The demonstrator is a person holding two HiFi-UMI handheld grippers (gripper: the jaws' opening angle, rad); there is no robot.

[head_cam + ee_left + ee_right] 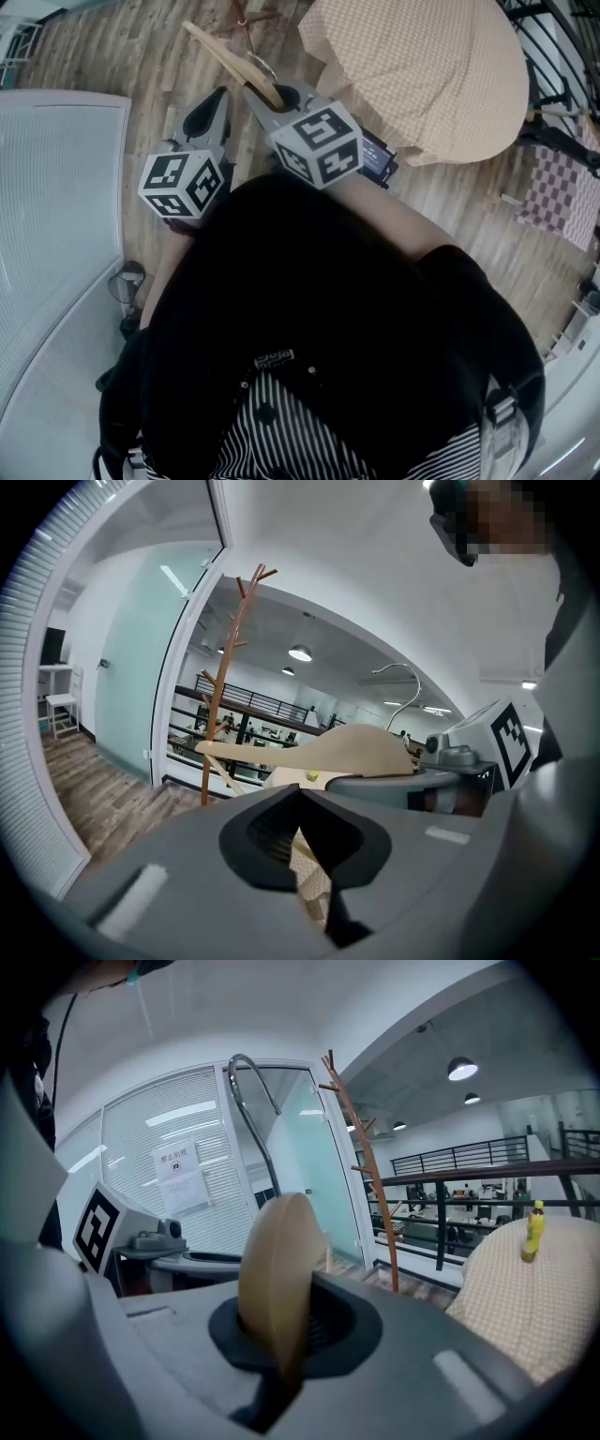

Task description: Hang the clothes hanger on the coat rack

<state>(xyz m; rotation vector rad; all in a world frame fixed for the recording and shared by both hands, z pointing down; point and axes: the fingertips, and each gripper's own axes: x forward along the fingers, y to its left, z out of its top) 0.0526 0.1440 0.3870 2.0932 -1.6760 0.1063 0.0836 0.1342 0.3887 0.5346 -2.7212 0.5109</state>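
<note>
Right gripper (284, 1324): we found its jaws pinching the hanger (277, 1274), with the wooden body edge-on between the pads. The metal hook (251, 1101) rose above the grip.

Left gripper (300, 797): we read its jaws as pressed together with nothing between them. In the head view it sat just beside the right gripper, on the side away from the table (539, 1321), clear of the hanger.

Hanger against the rack (361, 1162): we saw the hanger well short of the rack, apart from it and on none of its pegs. In the left gripper view one hanger tip lined up with the rack's lower trunk, but only by line of sight.

The rack stood upright on the wood floor (84, 785), a thin brown trunk with short pegs angled upward. We noted a glass wall (314, 1180) just left of the rack and a dark railing (487, 1162) behind it. The cloth-covered table stood right of the rack, nearer to us.
</note>
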